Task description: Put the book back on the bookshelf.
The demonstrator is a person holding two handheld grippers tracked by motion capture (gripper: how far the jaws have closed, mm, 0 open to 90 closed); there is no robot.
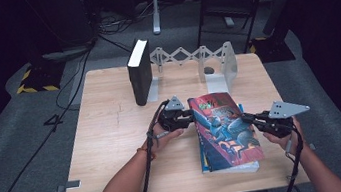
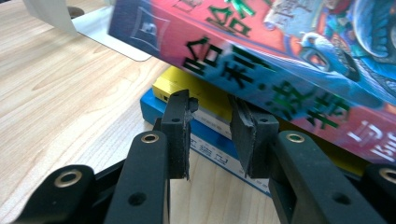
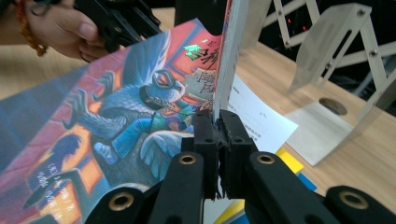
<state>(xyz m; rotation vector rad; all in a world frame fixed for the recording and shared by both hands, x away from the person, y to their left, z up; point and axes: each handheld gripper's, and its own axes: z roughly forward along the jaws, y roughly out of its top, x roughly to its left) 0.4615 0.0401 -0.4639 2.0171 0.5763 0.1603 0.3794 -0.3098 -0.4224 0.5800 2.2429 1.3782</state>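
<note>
A stack of books lies on the wooden table (image 1: 108, 135). The top book (image 1: 226, 128) has a red and blue illustrated cover (image 3: 121, 116). My right gripper (image 1: 246, 117) (image 3: 217, 119) is shut on the cover's right edge, which rises thin and upright from between its jaws, with a white printed page (image 3: 259, 119) beneath it. My left gripper (image 1: 193, 118) (image 2: 212, 109) is at the spine side, open. Its jaws point at the yellow book (image 2: 205, 95) and the blue book (image 2: 205, 135) under the top book's spine (image 2: 261, 70), with nothing gripped.
A black book (image 1: 140, 72) stands upright at the back of the table against an extending metal book rack (image 1: 193, 57) (image 3: 327, 70). Cables trail over the grey floor to the left. The table's left half is bare wood.
</note>
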